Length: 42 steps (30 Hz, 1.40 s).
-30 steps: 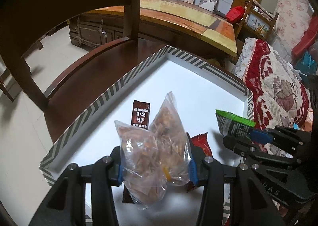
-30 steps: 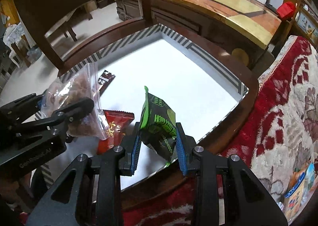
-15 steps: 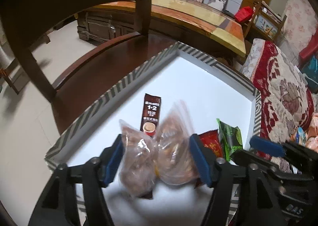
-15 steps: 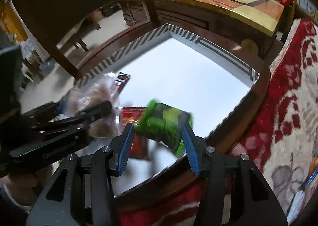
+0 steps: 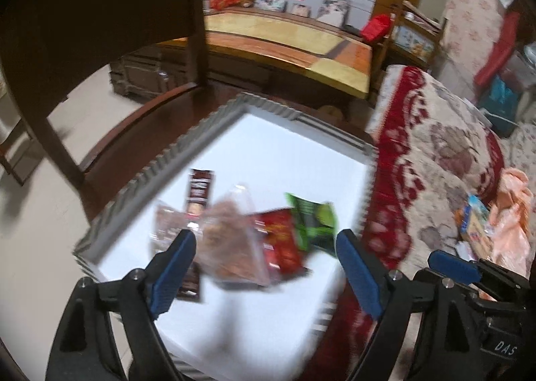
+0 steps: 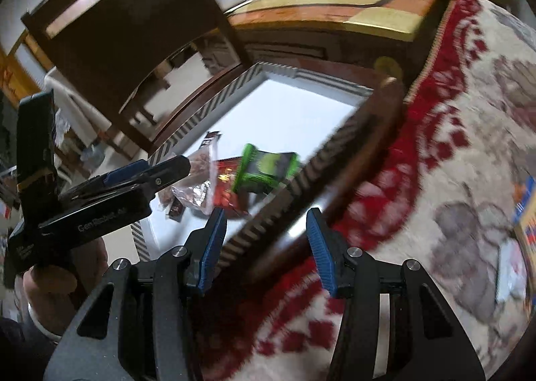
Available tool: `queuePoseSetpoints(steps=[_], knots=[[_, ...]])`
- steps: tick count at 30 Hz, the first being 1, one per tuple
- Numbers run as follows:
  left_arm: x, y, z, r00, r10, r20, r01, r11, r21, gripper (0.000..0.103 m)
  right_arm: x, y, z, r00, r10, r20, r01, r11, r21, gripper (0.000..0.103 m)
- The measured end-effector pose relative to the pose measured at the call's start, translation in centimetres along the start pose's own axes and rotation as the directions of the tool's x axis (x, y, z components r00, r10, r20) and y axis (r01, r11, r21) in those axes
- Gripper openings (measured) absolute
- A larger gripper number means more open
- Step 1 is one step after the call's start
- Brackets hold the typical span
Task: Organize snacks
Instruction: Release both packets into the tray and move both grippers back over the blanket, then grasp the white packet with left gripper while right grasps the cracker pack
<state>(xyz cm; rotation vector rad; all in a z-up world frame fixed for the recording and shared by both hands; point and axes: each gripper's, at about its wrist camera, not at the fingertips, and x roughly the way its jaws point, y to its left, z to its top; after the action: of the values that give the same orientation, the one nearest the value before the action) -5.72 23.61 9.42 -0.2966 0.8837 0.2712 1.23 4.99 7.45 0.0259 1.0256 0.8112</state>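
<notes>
Snacks: four packets lie in a loose overlapping heap at the near end of the white tray. A clear bag of brown pieces sits in the middle, a red packet touches its right side, a green packet lies against the red one, and a brown sachet is half under the bag on the left.
Tray: striped rim, resting on a dark wooden chair seat, beside a red patterned blanket.
Left gripper: blue pads spread wide, nothing between them, above the heap.
Right gripper: pads apart, empty, over the tray's near rim and the blanket.
Focus: both views are motion-blurred; packet edges are uncertain.
Step, judged: both tongs look free for the next pick.
Doing it well: steady each tool first, take one packet by a free edge and lift clear so neighbours do not drag.
Risk: the slack clear bag may sag or snag the sachet.
</notes>
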Motion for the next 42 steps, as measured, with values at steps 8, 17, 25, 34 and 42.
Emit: queuePoseSetpoints(steps=[8, 17, 25, 34, 42], knots=[[-0.6, -5.9, -1.7, 0.996, -0.082, -0.042, 0.085, 0.993, 0.083, 0.088, -4.8, -4.0, -2.9, 0.993, -0.099, 0.059, 0.096, 0.994, 0.059, 0.060], [-0.6, -11.6, -3.5, 0.987, -0.134, -0.088, 0.147, 0.975, 0.166, 0.088, -9.2, -9.0, -6.7, 0.982, -0.175, 0.076, 0.162, 0.975, 0.152, 0.060], [0.9, -16.2, -4.9, 0.967, -0.191, -0.167, 0.226, 0.947, 0.229, 0.088, -12.4, -14.7, -10.2, 0.961, -0.267, 0.070, 0.239, 0.932, 0.272, 0.060], [3.1, -21.1, -5.0, 0.943, -0.227, -0.242, 0.292, 0.915, 0.278, 0.088, -13.6, -18.3, -11.8, 0.952, -0.298, 0.068, 0.259, 0.906, 0.334, 0.060], [5.4, -24.6, -5.0, 0.912, -0.253, -0.322, 0.357, 0.877, 0.321, 0.088, -13.2, -19.3, -12.3, 0.952, -0.302, 0.059, 0.266, 0.905, 0.332, 0.060]])
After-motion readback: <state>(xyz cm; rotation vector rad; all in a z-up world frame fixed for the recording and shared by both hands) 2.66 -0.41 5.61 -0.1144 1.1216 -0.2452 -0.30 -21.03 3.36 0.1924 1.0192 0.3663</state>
